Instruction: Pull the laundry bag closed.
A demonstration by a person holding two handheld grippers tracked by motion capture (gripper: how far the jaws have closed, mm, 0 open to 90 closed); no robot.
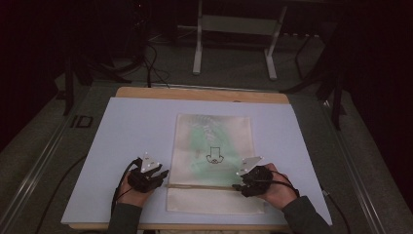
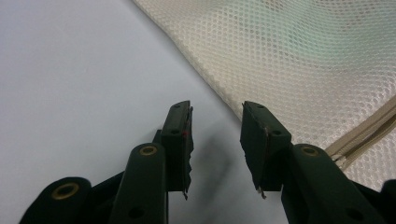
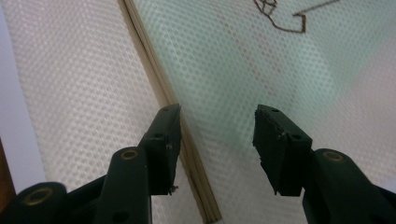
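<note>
A cream mesh bag (image 1: 214, 141) lies flat on the pale mat (image 1: 131, 126), with something green (image 1: 202, 134) showing through it and a dark drawn mark (image 1: 213, 157) on top. A tan zipper (image 1: 199, 186) runs across it near the front. My left gripper (image 1: 163, 174) sits at the bag's left edge by the zipper's end. Its jaws (image 2: 215, 109) are open over bare mat, beside the mesh (image 2: 289, 56). My right gripper (image 1: 237, 186) is at the zipper's right part. It (image 3: 218, 112) stands open above the mesh, with the zipper (image 3: 154, 60) under its left jaw.
The mat rests on a wooden board (image 1: 195, 92) whose edge shows at the back. Beyond the table stands a white metal frame (image 1: 234, 29) on a dark floor with cables (image 1: 151, 63). A black leg (image 1: 336, 97) stands at the right rear.
</note>
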